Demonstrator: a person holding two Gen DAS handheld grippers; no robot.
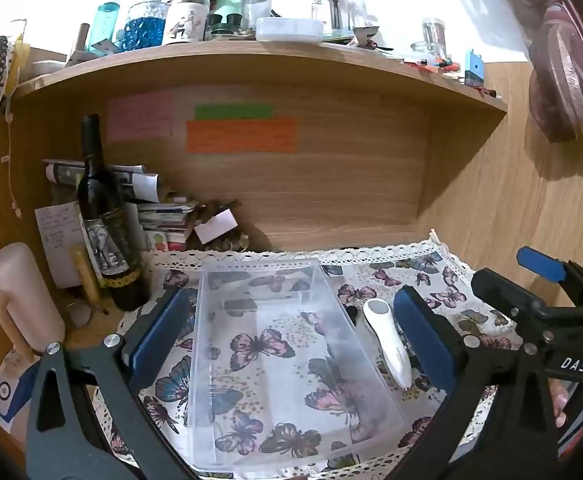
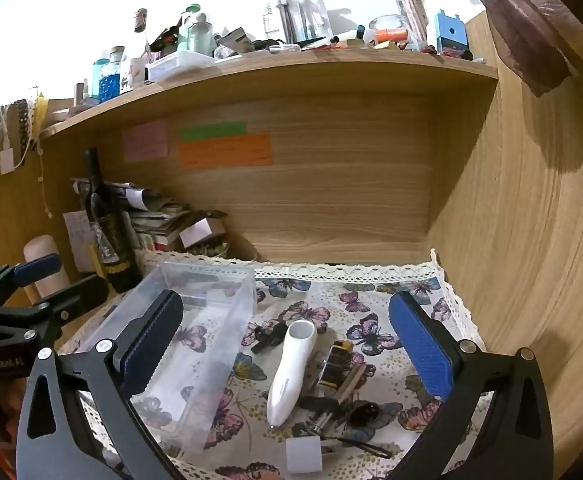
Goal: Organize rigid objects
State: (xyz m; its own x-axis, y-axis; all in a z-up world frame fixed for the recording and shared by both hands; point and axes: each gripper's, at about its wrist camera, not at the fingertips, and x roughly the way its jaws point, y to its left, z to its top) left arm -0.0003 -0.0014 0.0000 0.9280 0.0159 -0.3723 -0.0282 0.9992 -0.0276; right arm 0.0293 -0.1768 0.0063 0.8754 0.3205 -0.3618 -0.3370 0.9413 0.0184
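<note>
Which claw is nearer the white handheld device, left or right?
Right. The right claw is open with the white handheld device lying between its fingers. The left claw is open over the clear plastic bin, beside the device.

Butterfly-patterned cloth (image 2: 375,304) carries a clear bin (image 2: 195,344) and white device (image 2: 289,376).

Open room is left above the clear bin (image 1: 287,360) and the cloth (image 2: 371,292) behind it. The left is blocked by a wine bottle (image 1: 103,220) and stacked papers (image 1: 159,216), the right by a wooden wall (image 2: 531,240).
</note>
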